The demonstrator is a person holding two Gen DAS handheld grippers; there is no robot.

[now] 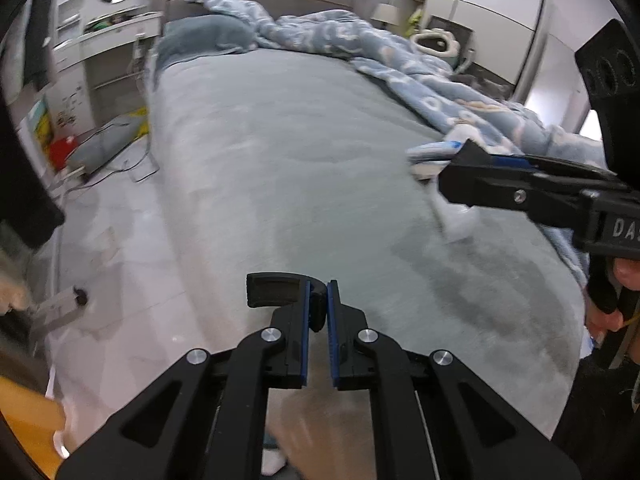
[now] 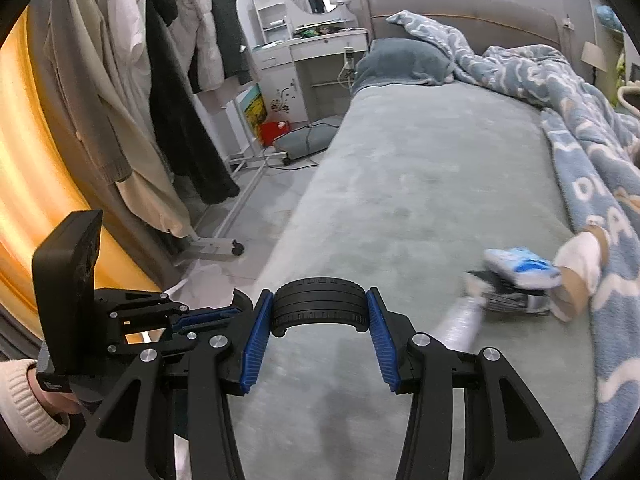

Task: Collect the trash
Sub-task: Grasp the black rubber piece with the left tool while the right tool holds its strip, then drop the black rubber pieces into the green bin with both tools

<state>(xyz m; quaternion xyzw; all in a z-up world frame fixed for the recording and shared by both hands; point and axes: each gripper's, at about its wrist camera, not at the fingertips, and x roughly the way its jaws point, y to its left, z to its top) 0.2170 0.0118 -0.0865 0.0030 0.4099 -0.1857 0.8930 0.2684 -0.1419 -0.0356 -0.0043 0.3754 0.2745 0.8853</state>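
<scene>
Two curved black plastic bits already grabbed: left gripper point(image 1: 318, 304) jaws shut on one, right gripper point(image 2: 319, 312) jaws approx half open, clamping the other. Still left: blue-white wrapper point(image 2: 520, 266) + bottle point(image 2: 460, 322) on the bed point(image 2: 400, 160), approx 2 o'clock.

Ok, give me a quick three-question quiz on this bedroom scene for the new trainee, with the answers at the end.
1. True or false: the right gripper is empty.
2. Where does the blue-and-white packet lie? A on the floor; B on the bed beside the blanket; C on the desk.
3. Fill in: the left gripper is shut on a black ___ piece.

Key
1. False: it grips a ribbed black arc.
2. B.
3. Curved: the black curved piece.
</scene>
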